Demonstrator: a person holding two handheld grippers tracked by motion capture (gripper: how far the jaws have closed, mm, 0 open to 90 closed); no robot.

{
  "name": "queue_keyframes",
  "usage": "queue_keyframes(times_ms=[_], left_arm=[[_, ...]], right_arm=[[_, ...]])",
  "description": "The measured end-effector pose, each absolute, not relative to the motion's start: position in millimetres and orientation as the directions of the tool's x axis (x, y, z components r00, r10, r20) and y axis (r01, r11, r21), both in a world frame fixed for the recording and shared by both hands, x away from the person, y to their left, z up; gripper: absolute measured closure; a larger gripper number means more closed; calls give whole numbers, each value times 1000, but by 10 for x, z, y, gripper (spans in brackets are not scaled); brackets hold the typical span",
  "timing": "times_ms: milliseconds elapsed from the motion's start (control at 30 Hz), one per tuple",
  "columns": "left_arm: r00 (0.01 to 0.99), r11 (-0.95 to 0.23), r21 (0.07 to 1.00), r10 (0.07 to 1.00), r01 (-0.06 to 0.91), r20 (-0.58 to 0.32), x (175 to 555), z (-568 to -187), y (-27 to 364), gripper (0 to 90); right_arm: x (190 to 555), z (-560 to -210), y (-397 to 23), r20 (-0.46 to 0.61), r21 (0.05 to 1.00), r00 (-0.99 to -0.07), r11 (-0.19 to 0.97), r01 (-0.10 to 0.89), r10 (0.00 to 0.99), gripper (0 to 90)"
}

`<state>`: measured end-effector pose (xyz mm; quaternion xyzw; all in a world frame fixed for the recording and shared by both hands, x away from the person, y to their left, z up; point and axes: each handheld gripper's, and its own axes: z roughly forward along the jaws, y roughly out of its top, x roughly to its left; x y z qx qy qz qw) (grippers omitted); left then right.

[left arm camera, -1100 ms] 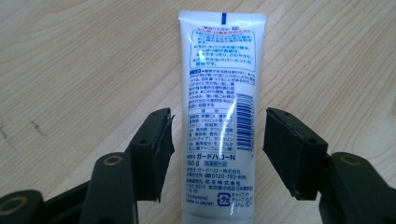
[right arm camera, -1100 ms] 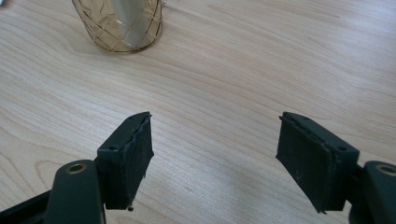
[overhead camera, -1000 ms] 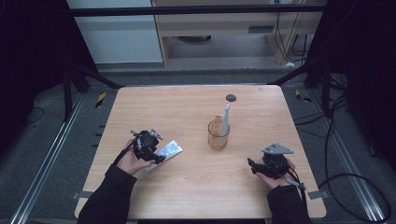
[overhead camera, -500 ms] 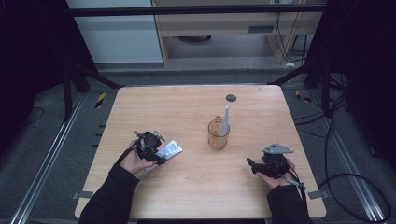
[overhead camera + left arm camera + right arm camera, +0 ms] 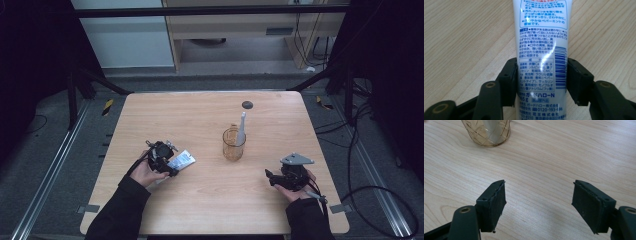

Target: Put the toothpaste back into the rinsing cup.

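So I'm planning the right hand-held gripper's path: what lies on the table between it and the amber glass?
Nothing: in the right gripper view, bare wood runs from the open right hand-held gripper to the amber glass. The high view shows the same.

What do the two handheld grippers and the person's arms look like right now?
Both are black. The left gripper has a compact body with small metal fittings on top; its fingers are flat black blocks on arms with brass-coloured pivot pins. The right gripper carries a grey three-cornered plate and trails a cable; its fingers have worn, ragged pad edges. Both forearms wear dark long sleeves.
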<state>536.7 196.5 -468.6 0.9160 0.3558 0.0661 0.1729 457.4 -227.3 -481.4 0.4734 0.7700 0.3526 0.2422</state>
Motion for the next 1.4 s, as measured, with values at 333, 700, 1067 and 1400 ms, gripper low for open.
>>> queue_keyframes(times_ms=[333,700,1067,1400], left_arm=[[728,-674,373,685,637,-4,5334,-4619,1999,641],[683,-591,504,731,630,4,5262,-4388,2092,667],[643,-502,646,765,575,23,5144,-4209,2015,669],[580,-408,761,813,505,51,5074,-4056,1938,672]], right_arm=[[4571,-4816,-2281,-46,774,-435,307,554,899,270],[4559,-4804,-2302,-42,779,-426,296,552,904,266],[4558,-4803,-2314,-51,787,-418,294,542,907,256],[4555,-4795,-2309,-49,790,-408,285,543,912,251]])
